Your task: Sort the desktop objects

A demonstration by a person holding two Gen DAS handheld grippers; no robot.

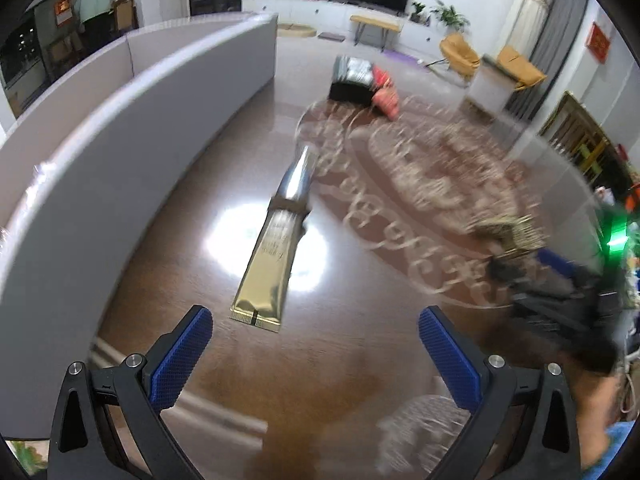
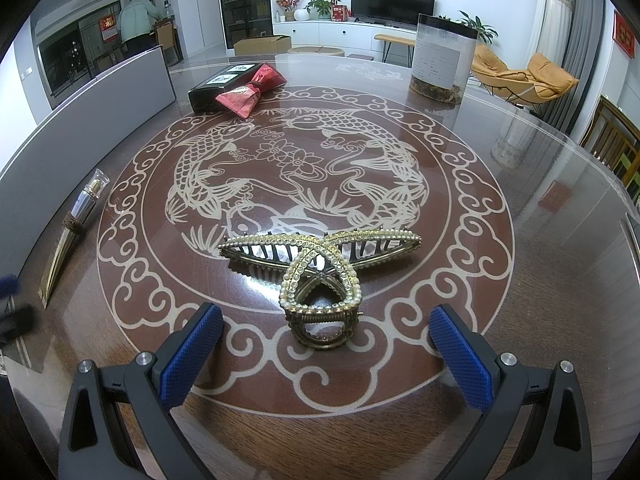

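A gold cosmetic tube (image 1: 272, 248) with a silver cap lies on the brown table, its crimped end just ahead of my open left gripper (image 1: 316, 322). The same tube (image 2: 74, 224) shows at the far left of the right wrist view. A pearl-studded gold hair claw (image 2: 320, 272) rests on the fish pattern, its loop end between and just ahead of the blue pads of my open right gripper (image 2: 326, 320). In the left wrist view the hair claw (image 1: 508, 232) is blurred at the right, beside the other gripper. Neither gripper holds anything.
A black box (image 2: 224, 84) with a red packet (image 2: 252, 90) on it sits at the far left of the table. A clear jar (image 2: 442, 58) with a black lid stands far right. A grey curved panel (image 1: 120, 128) borders the table's left side. A person stands far back.
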